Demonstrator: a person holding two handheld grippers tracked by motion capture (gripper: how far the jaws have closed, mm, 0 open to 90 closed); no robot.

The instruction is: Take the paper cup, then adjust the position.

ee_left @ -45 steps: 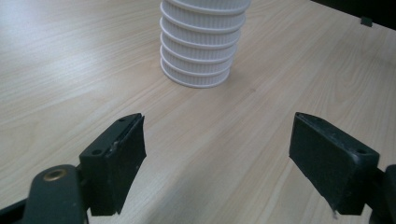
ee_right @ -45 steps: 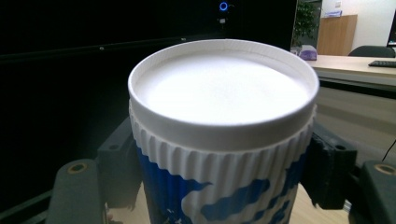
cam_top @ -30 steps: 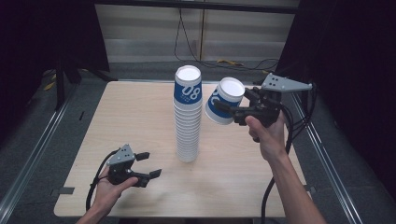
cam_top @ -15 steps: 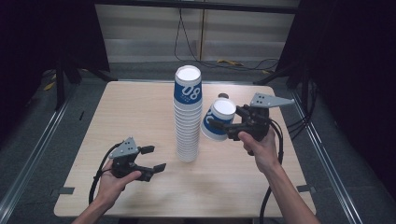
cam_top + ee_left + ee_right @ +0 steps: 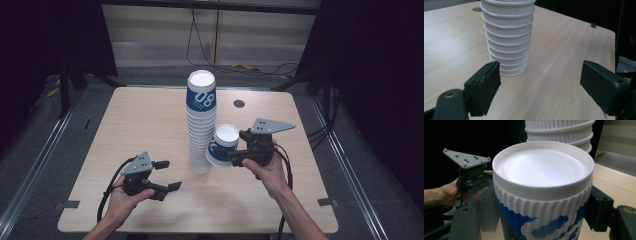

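Pale wood-grain table point(image 5: 150, 125), rounded corners, standing on grey floor with metal rails point(image 5: 40, 155) along both sides and dark curtains beyond. Tall stack of cups point(image 5: 199, 125) near the table's middle, ribbed white sleeves with a blue-printed cup on top, upturned. Small dark round grommet point(image 5: 239, 103) set into the tabletop behind and to the right of the stack. Pale wall panels behind the stack, past the table's far edge, with black cables point(image 5: 210, 50) hanging down and a yellow cable on the floor. Single cup point(image 5: 223, 145) just to the right of the stack's lower part, upturned and tilted, white base uppermost, blue print on its side, clamped between the jaws of the right gripper point(image 5: 220, 152), above the tabletop. Whether cup and stack touch: hard to tell. Left gripper point(image 5: 167, 175) in front and left of the stack, low over the table, jaws spread wide with nothing between them, pointed toward the stack's base in the left gripper view. Small grey tape marks near the table's front corners.
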